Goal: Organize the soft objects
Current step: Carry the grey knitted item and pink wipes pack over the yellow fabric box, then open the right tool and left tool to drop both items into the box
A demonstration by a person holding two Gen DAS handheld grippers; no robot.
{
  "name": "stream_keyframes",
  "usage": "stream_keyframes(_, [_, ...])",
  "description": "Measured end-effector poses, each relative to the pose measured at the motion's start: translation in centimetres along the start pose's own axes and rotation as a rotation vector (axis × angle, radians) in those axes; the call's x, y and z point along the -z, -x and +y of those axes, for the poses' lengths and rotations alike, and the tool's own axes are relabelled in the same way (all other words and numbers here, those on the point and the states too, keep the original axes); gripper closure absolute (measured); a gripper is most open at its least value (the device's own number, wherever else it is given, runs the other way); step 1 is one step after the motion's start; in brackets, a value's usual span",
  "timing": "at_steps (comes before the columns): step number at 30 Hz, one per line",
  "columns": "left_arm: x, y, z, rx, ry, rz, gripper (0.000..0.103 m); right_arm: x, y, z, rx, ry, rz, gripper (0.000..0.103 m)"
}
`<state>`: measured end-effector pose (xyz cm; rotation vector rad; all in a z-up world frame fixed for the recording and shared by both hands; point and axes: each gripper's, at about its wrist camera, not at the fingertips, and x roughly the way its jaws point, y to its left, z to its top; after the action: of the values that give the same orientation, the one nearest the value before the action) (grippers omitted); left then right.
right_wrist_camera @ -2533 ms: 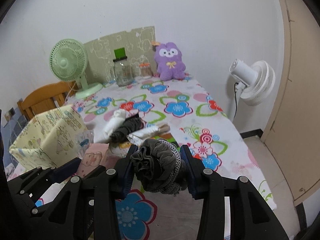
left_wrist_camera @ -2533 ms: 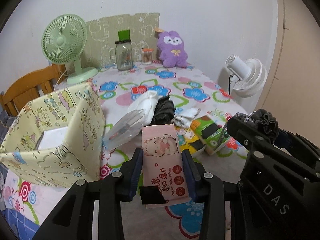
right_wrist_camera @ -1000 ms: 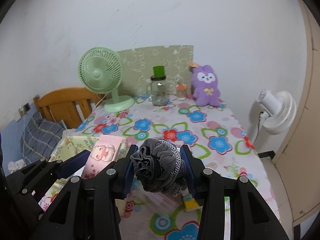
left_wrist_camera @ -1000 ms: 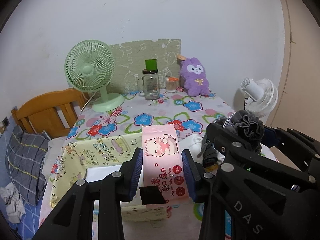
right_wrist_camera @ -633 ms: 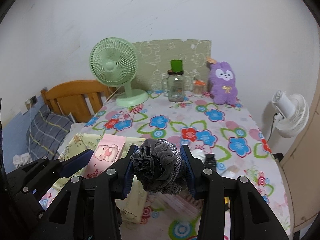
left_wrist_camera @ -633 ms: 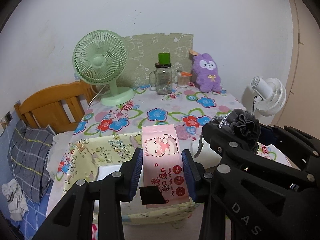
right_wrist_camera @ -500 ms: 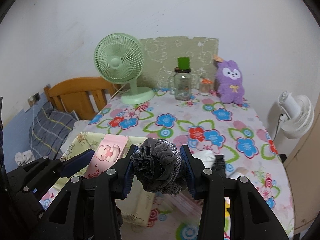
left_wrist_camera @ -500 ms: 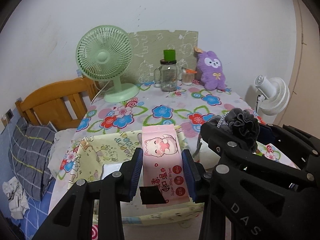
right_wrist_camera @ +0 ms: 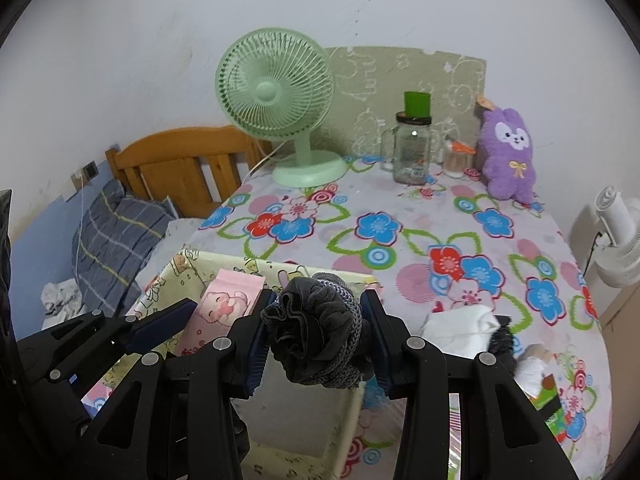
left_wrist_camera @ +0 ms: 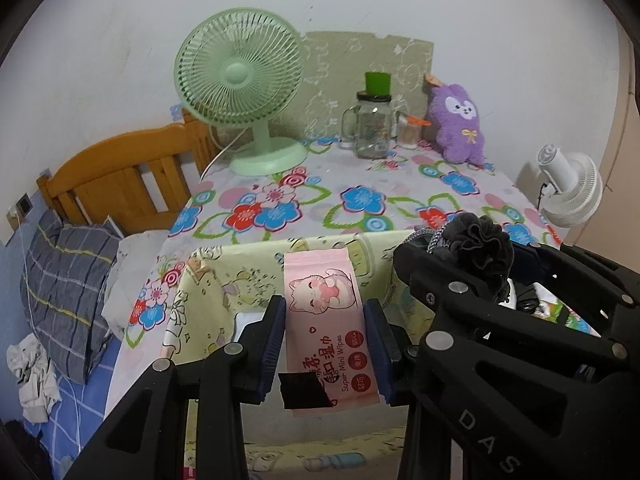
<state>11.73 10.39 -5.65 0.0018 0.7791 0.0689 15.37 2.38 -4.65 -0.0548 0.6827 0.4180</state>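
The left gripper (left_wrist_camera: 325, 346) is clamped on a pink wipes pack (left_wrist_camera: 330, 328), fingers (left_wrist_camera: 272, 340) pressed to both sides; the right gripper (right_wrist_camera: 316, 346) is closed on a grey scrunchie (right_wrist_camera: 316, 344). Both are held above the open yellow box (left_wrist_camera: 224, 280) at the near edge of the table (left_wrist_camera: 360, 184).

Risks, judged: the pack is slick and gripped low — a tilt at release could catch it on the box rim, since it reaches toward the far wall. The two grippers sit v. close together, so a bump could be caused if both are lowered at once. The scrunchie may cling to the fingers.

Right wrist view shows white & dark cloth (right_wrist_camera: 464, 324) left on the table, mostly hidden in the left view. The left view shows more of the box interior.
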Motion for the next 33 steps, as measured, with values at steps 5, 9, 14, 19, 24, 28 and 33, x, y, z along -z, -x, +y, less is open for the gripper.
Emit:
stream_keyframes(5, [0.3,-1.5,0.8,-0.012,0.018,0.033,0.061,0.1,-1.9,0.4,-0.016,0.003,0.033,0.056])
stream_keyframes(9, [0.5,-2.2,1.4,-0.015,0.031,0.051,0.059,0.2,-3.1,0.6,-0.028,0.006,0.053,0.056])
stream_keyframes(14, [0.6,-2.3,1.6,-0.016,0.045,0.054,0.034,0.2,-3.6,0.9,-0.044,0.016,0.061,0.053])
stream_keyframes(19, [0.5,-2.3,1.6,-0.016,0.054,0.058,0.024,0.0,-3.7,1.0,-0.032,0.03,0.054,0.029])
stream_keyframes(24, [0.4,-1.7,1.3,-0.024,0.05,0.043,0.019,-0.2,-3.0,0.9,-0.033,0.035,0.04,0.025])
stream_keyframes(28, [0.2,-1.1,0.8,-0.023,0.041,0.027,0.018,-0.2,-2.2,0.5,-0.027,0.03,0.022,0.019])
stream_keyframes(33, [0.2,0.1,0.0,-0.027,0.03,0.005,0.014,-0.2,-0.9,0.0,-0.019,0.024,0.001,0.018])
